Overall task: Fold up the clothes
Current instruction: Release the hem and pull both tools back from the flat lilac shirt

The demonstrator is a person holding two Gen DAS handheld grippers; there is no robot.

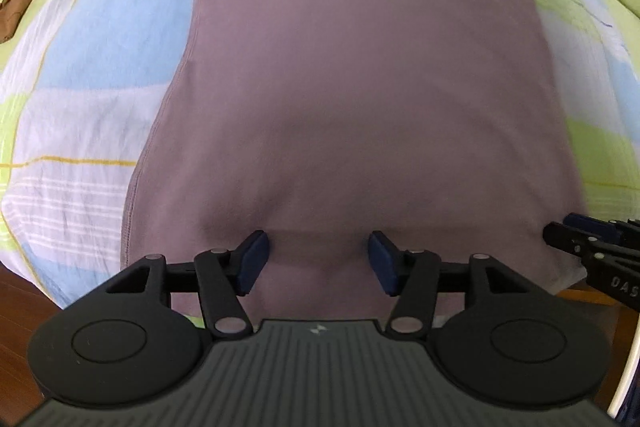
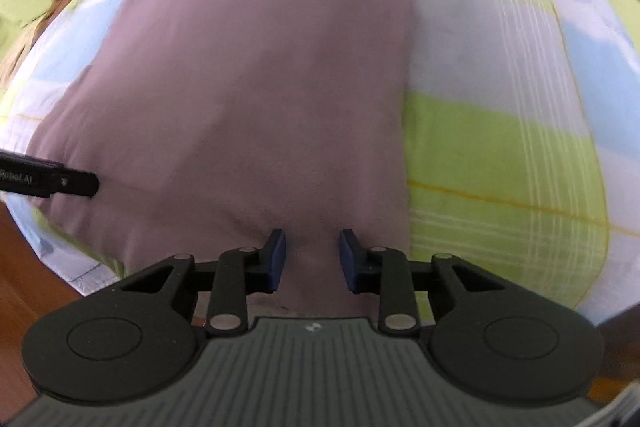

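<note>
both grippers, left gripper point(image 1: 316, 263) and right gripper point(image 2: 312, 259), hover released over the mauve garment's point(image 1: 360, 87) near hem on the checked sheet point(image 1: 80, 47); pinch both corners evenly before lifting.

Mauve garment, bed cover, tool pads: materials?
Mauve garment: looks like soft matte knit, probably cotton jersey; it drapes limp, with a stitched seam along its side edge.
Bed cover: thin woven cloth, likely cotton, with a printed plaid and fine creases.
Left tool and right tool: dark blue matte pads, apparently rubber or foam, on black plastic-looking linkages. Both open.
</note>
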